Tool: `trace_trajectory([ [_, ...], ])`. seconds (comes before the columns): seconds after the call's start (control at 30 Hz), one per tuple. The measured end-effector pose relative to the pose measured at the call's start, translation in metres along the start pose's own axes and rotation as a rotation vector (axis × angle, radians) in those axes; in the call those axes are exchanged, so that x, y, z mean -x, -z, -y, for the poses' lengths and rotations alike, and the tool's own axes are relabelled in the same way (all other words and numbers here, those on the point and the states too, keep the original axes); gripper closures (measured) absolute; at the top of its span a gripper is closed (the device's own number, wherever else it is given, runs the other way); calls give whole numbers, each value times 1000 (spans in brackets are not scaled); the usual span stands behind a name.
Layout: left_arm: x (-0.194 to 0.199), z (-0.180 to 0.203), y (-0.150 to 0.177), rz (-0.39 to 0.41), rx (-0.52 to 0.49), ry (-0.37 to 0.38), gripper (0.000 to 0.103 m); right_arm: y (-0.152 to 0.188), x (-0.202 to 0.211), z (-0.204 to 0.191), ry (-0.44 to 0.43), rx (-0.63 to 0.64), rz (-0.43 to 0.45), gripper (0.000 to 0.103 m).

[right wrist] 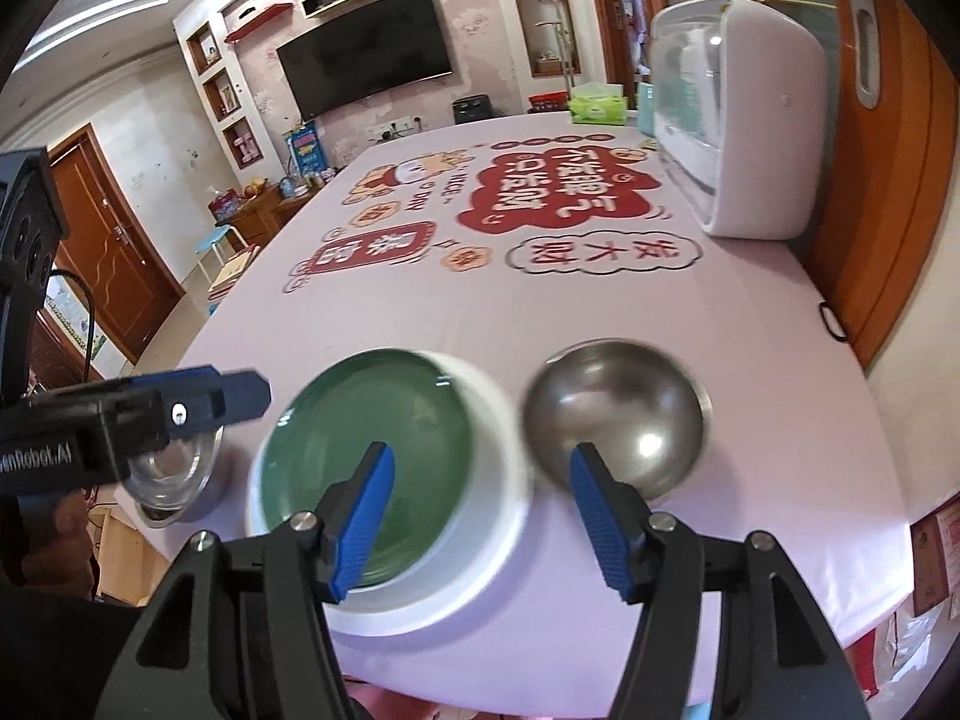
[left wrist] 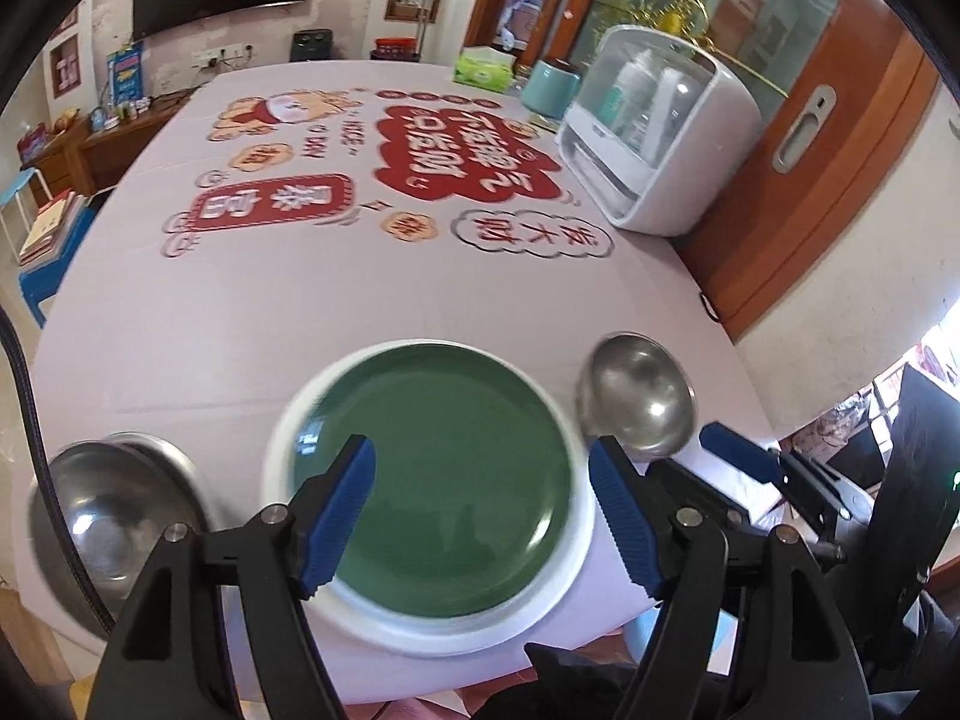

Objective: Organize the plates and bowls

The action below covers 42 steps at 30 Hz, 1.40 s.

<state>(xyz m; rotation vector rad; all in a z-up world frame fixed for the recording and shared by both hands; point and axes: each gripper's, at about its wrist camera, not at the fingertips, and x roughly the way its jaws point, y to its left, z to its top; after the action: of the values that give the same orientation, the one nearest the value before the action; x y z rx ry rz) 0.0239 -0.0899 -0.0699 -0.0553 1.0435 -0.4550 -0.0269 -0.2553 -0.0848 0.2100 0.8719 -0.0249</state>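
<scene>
A green plate with a white rim [left wrist: 450, 438] lies on the tablecloth near the table's front edge. My left gripper [left wrist: 483, 510] hangs open just above it, its blue pads either side of the plate's near half, holding nothing. One steel bowl [left wrist: 114, 504] sits to the plate's left, another steel bowl [left wrist: 639, 399] to its right. In the right wrist view my right gripper [right wrist: 483, 516] is open and empty over the gap between the plate [right wrist: 372, 414] and the right bowl [right wrist: 618, 414]. The left bowl [right wrist: 168, 474] is partly hidden behind the left gripper [right wrist: 240, 396].
A white dish cabinet with a clear lid [left wrist: 660, 126] stands at the table's right side. Beyond it are a teal canister [left wrist: 549, 87] and a green tissue pack [left wrist: 485, 67]. The printed tablecloth [left wrist: 360, 276] stretches far back. The table's front edge runs just below the plate.
</scene>
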Motion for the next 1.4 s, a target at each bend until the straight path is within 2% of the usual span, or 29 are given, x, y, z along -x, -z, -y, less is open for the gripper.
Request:
trace_trajectory([
  [0.3, -40, 53, -3, -73, -44, 7, 26, -8, -14, 64, 1, -61, -48, 42],
  [0.53, -70, 72, -3, -160, -16, -5, 25, -7, -27, 99, -10, -105, -101, 42],
  [0.73, -88, 78, -8, -200, 11, -29, 25, -9, -39, 117, -53, -125, -135, 42],
  [0.97, -112, 83, -17, -240, 40, -71, 25, -12, -54, 121, -109, -68, -186, 42],
  [1.1, -125, 83, -25, -267, 53, -103, 26, -14, -64, 123, -138, -41, -209, 53],
  [1.23, -140, 85, -30, -304, 53, -141, 34, -15, -72, 126, -161, -30, -229, 65],
  [1.4, -150, 84, -37, -315, 60, -221, 39, -16, -77, 132, -175, -31, -240, 75],
])
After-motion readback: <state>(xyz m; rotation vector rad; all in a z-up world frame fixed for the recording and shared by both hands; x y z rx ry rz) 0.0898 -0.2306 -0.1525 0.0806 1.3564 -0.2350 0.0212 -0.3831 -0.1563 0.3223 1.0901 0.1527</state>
